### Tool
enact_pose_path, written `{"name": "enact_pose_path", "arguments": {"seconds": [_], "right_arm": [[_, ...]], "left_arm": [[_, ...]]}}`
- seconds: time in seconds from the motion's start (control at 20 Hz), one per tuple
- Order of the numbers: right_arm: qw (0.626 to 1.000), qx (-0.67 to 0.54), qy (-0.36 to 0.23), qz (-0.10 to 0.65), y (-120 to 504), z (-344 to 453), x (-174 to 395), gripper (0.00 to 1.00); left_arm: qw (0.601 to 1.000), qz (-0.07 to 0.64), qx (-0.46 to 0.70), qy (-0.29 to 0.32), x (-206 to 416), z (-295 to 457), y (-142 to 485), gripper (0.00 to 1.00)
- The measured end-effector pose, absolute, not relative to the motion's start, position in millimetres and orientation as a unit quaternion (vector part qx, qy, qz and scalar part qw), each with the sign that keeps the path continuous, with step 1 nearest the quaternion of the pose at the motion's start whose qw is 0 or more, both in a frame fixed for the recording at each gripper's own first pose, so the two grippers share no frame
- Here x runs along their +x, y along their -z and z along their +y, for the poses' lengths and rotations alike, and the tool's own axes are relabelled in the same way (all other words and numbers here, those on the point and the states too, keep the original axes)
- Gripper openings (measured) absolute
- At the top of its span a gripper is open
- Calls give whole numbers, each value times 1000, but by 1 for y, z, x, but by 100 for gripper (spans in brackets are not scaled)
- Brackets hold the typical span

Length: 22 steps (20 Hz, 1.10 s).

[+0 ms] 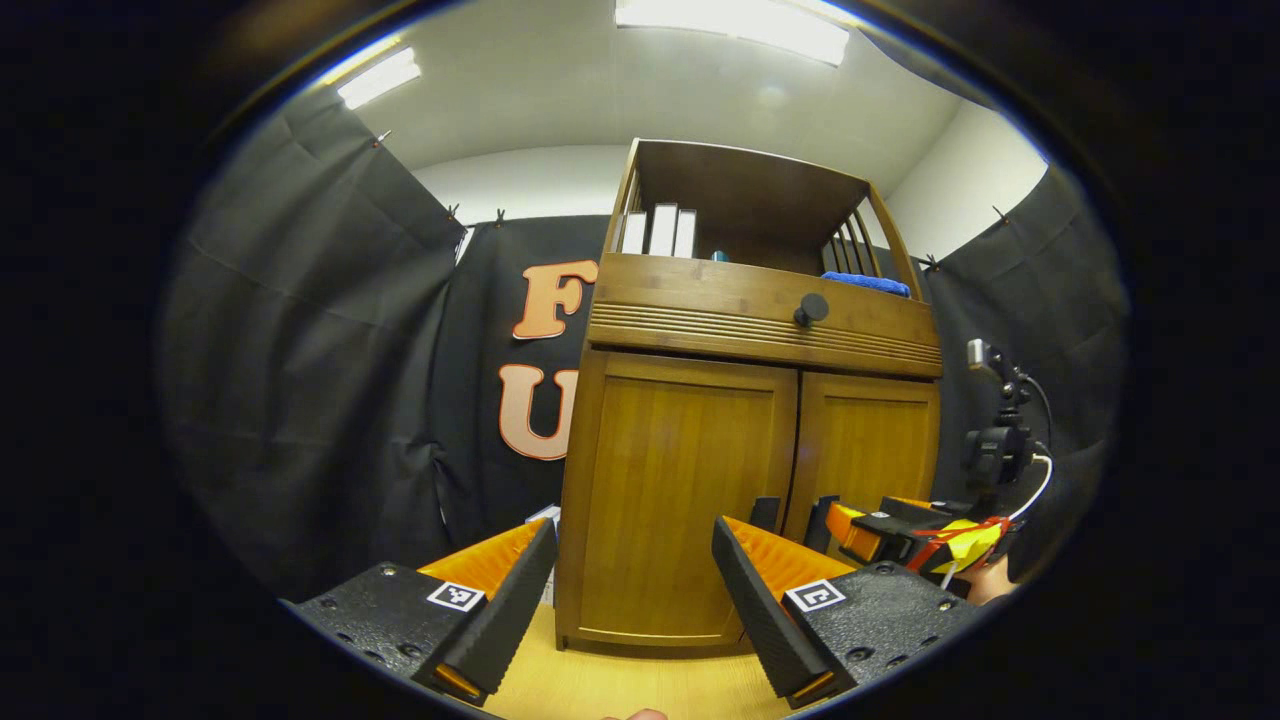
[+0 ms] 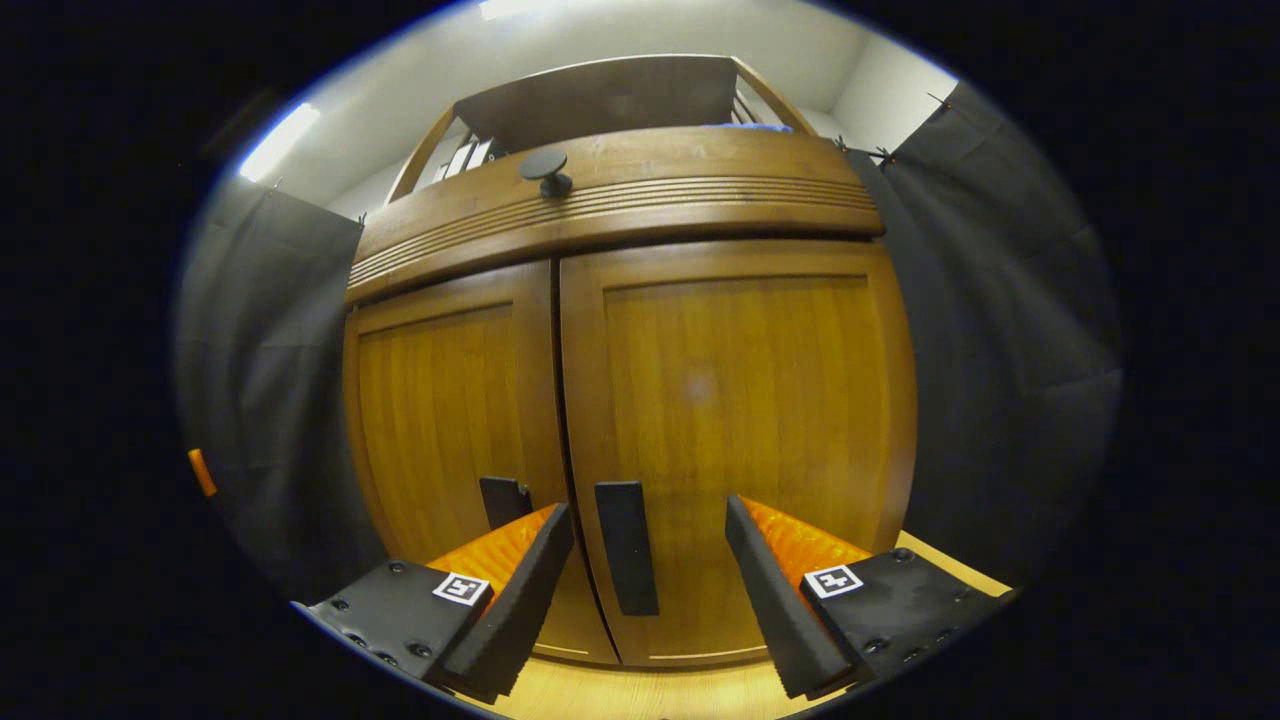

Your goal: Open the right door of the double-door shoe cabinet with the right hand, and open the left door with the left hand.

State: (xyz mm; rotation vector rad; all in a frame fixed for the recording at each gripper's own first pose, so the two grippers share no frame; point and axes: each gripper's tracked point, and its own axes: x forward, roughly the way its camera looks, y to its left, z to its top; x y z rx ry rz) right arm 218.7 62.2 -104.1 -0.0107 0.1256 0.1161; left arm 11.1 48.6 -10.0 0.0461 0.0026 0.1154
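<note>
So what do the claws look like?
The left claw and right claw each have two wedge-shaped fingers with ribbed inner faces. Small black-and-white square markers sit on their bases, among little screws. A white cable loops behind the right claw's body.

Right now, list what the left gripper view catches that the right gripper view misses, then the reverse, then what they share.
Left gripper view: the right gripper near the doors, open, and a blue cloth on the shelf.

Right gripper view: the right door handle lined up between its open fingers, not yet gripped.

Shared: the cabinet with both doors shut, the drawer knob, and white books up top.
</note>
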Motion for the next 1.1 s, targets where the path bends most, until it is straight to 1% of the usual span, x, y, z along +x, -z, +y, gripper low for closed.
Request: {"name": "enact_pose_path", "arguments": {"seconds": [0.05,0.1,0.15,0.2,0.25,0.35,0.4,0.5,0.55,0.6,0.65,0.7,0.75,0.8,0.85,0.9,0.95,1.0,1.05,1.1], "right_arm": [[996,-8,-54,66,111,66,229,99],[996,-13,-48,68,118,66,236,99],[996,-19,-44,73,125,67,244,99],[996,-23,-40,80,130,67,249,96],[995,-24,-37,86,137,65,254,99],[995,-23,-30,92,143,61,260,99],[995,-23,-27,96,145,60,264,94],[994,-13,-45,96,147,64,263,94],[994,-15,-47,93,149,61,263,82],[995,-16,-49,91,149,58,261,91],[995,-13,-49,89,149,60,262,91],[995,-11,-49,89,150,59,262,91],[995,-12,-50,90,150,58,260,91],[994,-11,-50,92,149,59,262,91],[994,-8,-54,98,150,62,263,96],[993,-2,-58,100,149,65,264,83],[992,5,-68,105,152,70,263,75],[992,10,-74,106,153,73,263,65],[991,19,-79,104,153,75,262,55],[992,26,-78,100,152,75,261,45]], "left_arm": [[998,2,22,-62,11,51,11,94],[998,2,21,-66,10,54,11,91],[997,3,21,-71,10,58,12,94],[997,2,20,-75,10,62,13,94],[997,2,20,-79,10,64,13,94],[996,3,20,-88,11,71,15,94],[996,3,20,-92,12,74,15,94],[995,4,22,-98,14,78,18,94],[995,5,23,-102,15,81,19,94],[994,5,23,-104,16,83,20,91],[994,4,21,-105,15,83,21,94],[994,3,19,-106,15,83,21,92],[994,3,18,-108,15,84,22,95],[994,2,17,-109,14,84,22,95],[994,1,16,-109,13,84,22,95],[994,0,17,-110,13,85,21,95],[994,0,17,-111,13,85,22,92],[994,-1,17,-110,12,85,21,94],[994,-1,17,-110,12,85,21,91],[994,-2,17,-110,10,84,21,95]]}}
